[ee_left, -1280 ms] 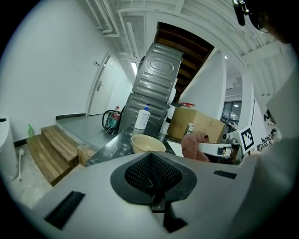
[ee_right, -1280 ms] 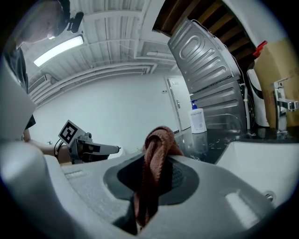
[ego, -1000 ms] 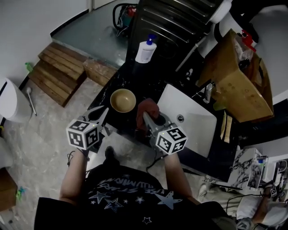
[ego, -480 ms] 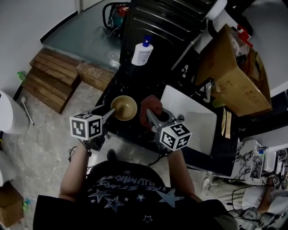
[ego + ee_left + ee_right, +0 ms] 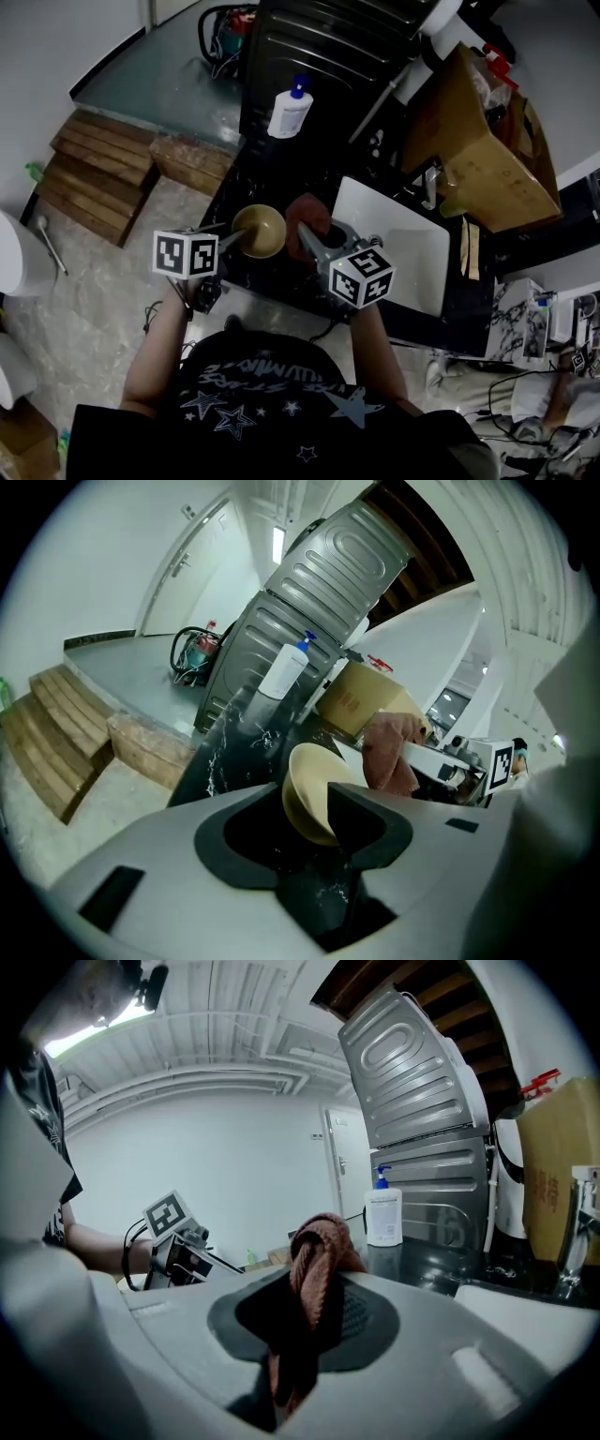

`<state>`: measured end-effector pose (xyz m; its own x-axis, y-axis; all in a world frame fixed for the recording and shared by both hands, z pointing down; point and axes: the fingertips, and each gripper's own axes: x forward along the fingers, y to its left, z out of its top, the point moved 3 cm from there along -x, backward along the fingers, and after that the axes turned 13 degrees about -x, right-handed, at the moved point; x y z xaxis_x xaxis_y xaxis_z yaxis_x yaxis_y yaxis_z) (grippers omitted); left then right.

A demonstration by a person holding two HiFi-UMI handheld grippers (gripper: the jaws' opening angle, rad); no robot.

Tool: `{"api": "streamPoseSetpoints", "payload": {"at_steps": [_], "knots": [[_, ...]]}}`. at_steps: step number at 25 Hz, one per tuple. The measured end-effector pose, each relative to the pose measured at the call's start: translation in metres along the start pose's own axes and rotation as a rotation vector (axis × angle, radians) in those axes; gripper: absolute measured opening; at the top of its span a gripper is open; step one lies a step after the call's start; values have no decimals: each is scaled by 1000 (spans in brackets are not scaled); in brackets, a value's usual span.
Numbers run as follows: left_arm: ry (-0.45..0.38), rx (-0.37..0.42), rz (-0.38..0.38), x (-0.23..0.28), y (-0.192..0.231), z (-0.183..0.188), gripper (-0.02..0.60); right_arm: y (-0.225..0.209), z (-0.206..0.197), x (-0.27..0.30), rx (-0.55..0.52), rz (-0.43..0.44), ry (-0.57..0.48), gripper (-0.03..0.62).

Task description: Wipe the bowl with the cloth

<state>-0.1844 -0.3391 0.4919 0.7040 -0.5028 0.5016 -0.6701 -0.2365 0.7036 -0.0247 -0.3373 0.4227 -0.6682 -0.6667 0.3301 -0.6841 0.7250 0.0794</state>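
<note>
Left gripper (image 5: 232,240) tilted down at front edge of black marbled worktop (image 5: 279,173), jaws just opened halfway astride rim of tan round bowl (image 5: 260,231), right gripper (image 5: 306,234) alongside, pinching reddish-brown cloth (image 5: 303,212)

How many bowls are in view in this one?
1. The bowl stands on the dark counter, left of the red cloth and the white sink. Anything inside the cardboard box is hidden.

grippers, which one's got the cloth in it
The right gripper: its jaws are shut on the reddish cloth. The left gripper has just been opening its jaws, which stand apart with the rim of the bowl between them.
</note>
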Motion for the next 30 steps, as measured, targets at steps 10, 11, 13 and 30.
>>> {"api": "streamPoseSetpoints", "payload": {"at_steps": [10,11,13,30], "knots": [[61,-2,-5,4,0,2,117,5,-1,3,12,-22,3,67],[63,-5,-5,3,1,3,113,5,-1,2,14,-27,3,67],[61,-6,-3,1,2,4,89,3,0,0,17,-40,0,67],[-8,207,40,9,-22,40,21,42,38,3,-187,56,89,67]]}}
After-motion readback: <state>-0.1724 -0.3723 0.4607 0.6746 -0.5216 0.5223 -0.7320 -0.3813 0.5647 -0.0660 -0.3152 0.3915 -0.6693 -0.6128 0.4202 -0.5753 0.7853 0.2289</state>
